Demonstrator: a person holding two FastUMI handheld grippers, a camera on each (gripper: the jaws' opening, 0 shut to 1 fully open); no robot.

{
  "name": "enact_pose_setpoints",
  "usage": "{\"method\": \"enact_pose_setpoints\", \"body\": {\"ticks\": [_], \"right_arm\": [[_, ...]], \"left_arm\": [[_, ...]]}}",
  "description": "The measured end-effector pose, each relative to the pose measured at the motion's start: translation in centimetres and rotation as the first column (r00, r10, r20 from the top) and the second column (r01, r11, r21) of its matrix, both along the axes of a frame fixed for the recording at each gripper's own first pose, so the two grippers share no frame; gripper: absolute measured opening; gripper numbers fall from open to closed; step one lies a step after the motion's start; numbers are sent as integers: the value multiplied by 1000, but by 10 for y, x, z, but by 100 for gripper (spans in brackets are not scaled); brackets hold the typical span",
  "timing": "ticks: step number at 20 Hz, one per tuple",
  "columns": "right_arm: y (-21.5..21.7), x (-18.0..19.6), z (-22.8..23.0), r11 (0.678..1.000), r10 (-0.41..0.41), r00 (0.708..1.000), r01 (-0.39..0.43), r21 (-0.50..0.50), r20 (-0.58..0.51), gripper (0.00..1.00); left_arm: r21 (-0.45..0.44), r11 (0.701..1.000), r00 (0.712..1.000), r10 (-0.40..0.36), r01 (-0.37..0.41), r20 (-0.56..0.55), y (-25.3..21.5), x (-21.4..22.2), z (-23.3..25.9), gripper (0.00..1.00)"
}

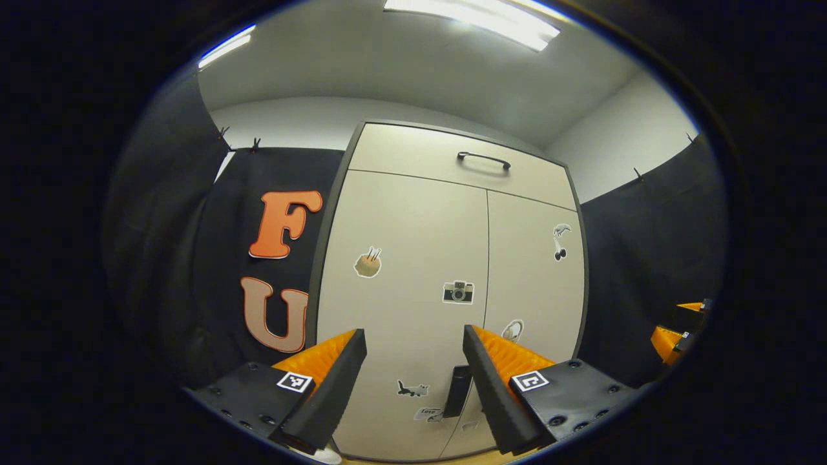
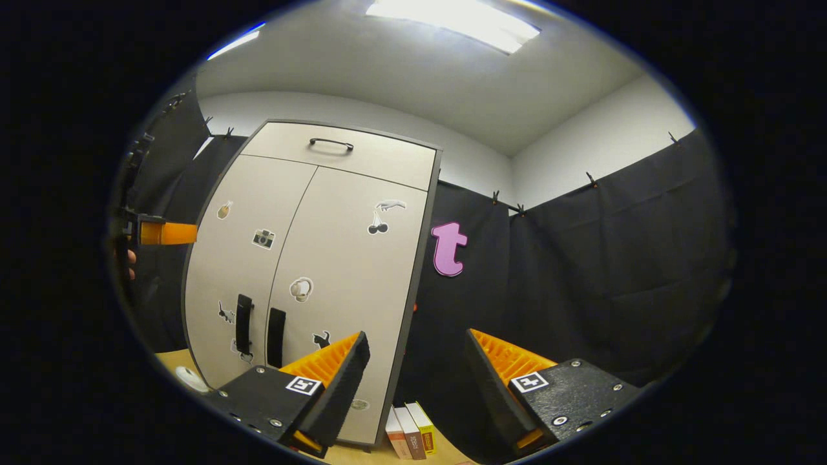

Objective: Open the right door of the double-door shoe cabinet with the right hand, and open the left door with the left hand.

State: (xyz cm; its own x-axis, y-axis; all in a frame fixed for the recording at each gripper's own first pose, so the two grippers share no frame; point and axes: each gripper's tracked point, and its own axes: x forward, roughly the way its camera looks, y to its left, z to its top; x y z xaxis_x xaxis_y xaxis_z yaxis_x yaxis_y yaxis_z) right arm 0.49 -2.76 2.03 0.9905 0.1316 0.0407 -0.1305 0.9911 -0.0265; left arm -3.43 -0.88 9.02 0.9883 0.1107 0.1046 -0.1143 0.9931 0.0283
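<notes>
The pale double-door shoe cabinet [image 1: 446, 258] stands upright in front of me with both doors closed. In the left gripper view my left gripper [image 1: 413, 368] is open, a short way off the left door [image 1: 400, 290]. That door's dark vertical handle [image 1: 457, 391] shows between the fingers. In the right gripper view the cabinet [image 2: 310, 258] is to the left, with the left handle [image 2: 243, 323] and right handle [image 2: 276, 328] side by side on the left door [image 2: 236, 258] and right door [image 2: 349, 271]. My right gripper [image 2: 417, 368] is open, off the cabinet's right edge.
A top drawer [image 1: 452, 165] with a bar handle sits above the doors. Black cloth hangs on both sides. Three books [image 2: 410, 429] stand on the wooden surface by the cabinet's right foot. A small white object [image 2: 187, 378] lies at its left foot. A hand [image 2: 131, 258] holds the left gripper.
</notes>
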Motion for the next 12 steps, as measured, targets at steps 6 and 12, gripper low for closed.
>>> {"method": "enact_pose_setpoints", "body": {"ticks": [6, 12], "right_arm": [[-2, 7, 9, 991, 122, 992, -124, 60, 28, 90], [8, 14, 0, 974, 191, 981, -193, 121, 23, 90]], "left_arm": [[38, 997, 998, 68, -68, 3, -29, -25, 11, 98], [70, 989, 991, 131, -129, -19, -40, -41, 3, 96]]}}
